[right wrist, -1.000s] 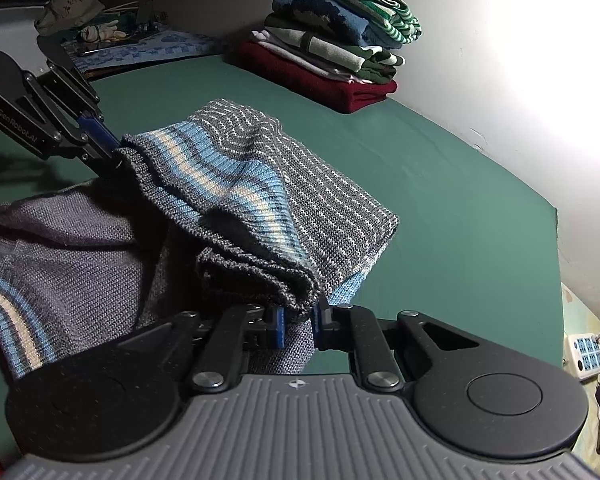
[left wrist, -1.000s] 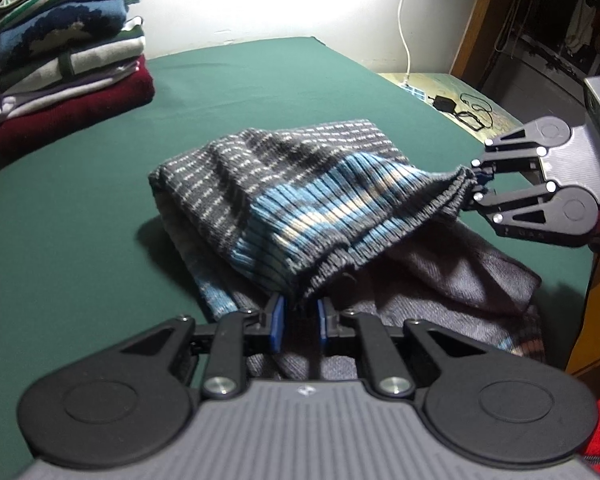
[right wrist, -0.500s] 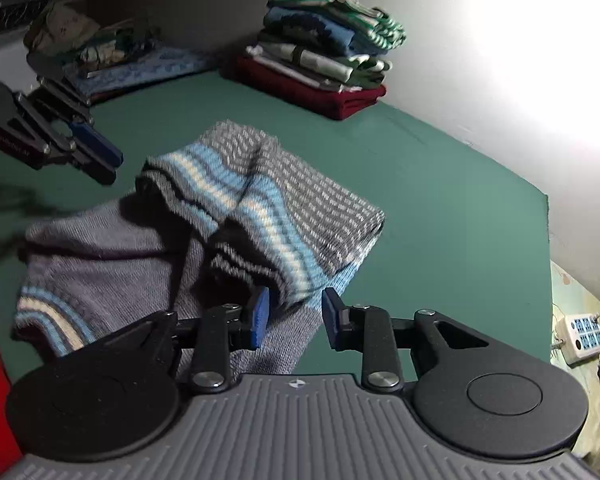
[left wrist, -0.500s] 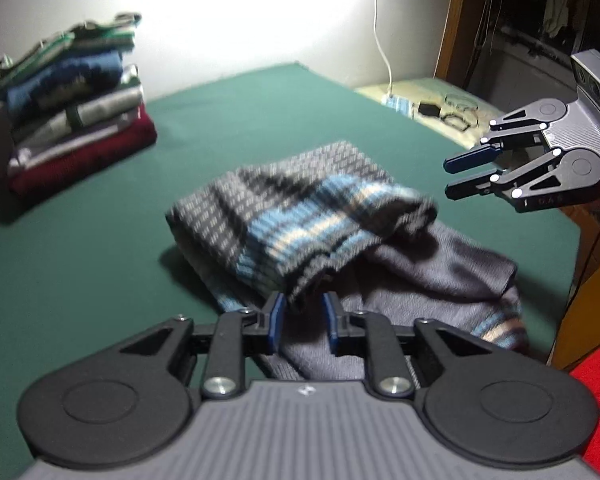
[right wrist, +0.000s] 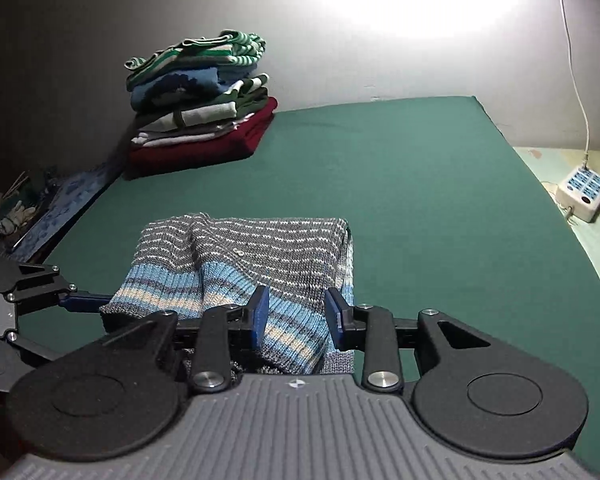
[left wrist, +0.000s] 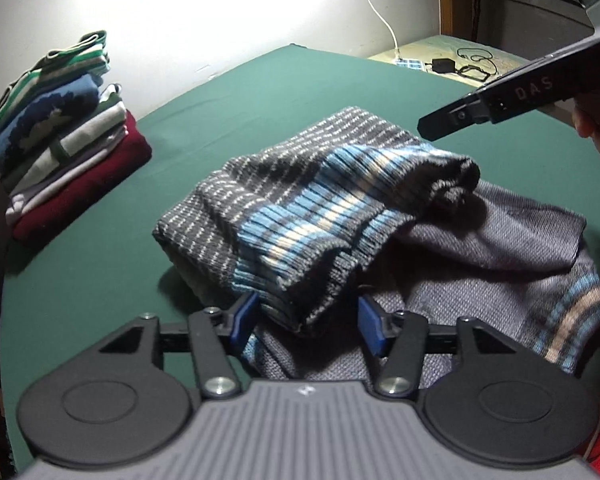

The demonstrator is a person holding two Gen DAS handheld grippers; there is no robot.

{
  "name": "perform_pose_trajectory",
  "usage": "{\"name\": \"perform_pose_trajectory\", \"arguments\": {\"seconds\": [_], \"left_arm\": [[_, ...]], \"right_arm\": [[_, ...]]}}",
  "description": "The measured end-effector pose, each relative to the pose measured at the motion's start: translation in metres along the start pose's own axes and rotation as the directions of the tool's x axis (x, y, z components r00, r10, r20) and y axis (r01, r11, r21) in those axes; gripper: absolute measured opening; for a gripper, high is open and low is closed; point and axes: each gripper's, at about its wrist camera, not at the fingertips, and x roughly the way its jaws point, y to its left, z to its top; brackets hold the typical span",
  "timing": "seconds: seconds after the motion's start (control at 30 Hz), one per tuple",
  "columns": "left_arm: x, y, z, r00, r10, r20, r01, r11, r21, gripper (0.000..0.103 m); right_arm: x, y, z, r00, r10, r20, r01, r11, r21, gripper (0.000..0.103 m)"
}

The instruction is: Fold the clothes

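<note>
A grey knitted sweater (left wrist: 300, 200) with white flecks and a blue-and-cream ribbed hem lies folded over itself on the green table (left wrist: 100, 288). My left gripper (left wrist: 306, 320) is open, and the hem's edge lies loose between its blue pads. My right gripper (right wrist: 298, 316) is also open, its pads on either side of the striped hem (right wrist: 284, 332) without pinching it. The left wrist view shows the right gripper (left wrist: 432, 126) edge-on above the sweater's far side, with a hand (left wrist: 596, 136) behind it. The left gripper (right wrist: 84, 306) shows at the sweater's left edge.
A stack of folded clothes (left wrist: 60, 152) (right wrist: 200, 112) sits at the table's far corner by the wall. A white power strip (right wrist: 584, 188) with a cable lies on a side surface beyond the table edge. Green cloth stretches beyond the sweater.
Both grippers have opened and let go of the hem. The folded-over part has dropped onto the rest of the sweater. The right gripper has swung round above it.
</note>
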Motion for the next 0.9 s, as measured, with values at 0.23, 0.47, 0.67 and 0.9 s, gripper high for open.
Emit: {"name": "perform_pose_trajectory", "arguments": {"seconds": [0.23,0.47,0.67,0.9], "left_arm": [[0.005,-0.003,-0.003,0.999,0.036,0.002,-0.036,0.999,0.019,0.033],[-0.008,0.004,-0.004,0.998,0.063,0.011,-0.063,0.998,0.000,0.012],[-0.023,0.012,-0.010,0.996,0.083,0.013,-0.082,0.996,-0.044,0.010],[-0.019,0.011,-0.025,0.997,0.060,-0.040,-0.063,0.995,-0.077,0.007]], "right_arm": [[0.008,-0.004,-0.018,0.998,-0.041,-0.045,0.046,0.994,0.099,0.035],[0.012,0.006,-0.023,0.999,0.005,-0.046,-0.002,0.996,0.085,0.013],[0.004,0.004,-0.024,0.999,-0.034,-0.015,0.035,0.999,0.041,0.009],[0.001,-0.001,-0.025,0.998,-0.055,-0.028,0.055,0.998,-0.011,0.009]]}}
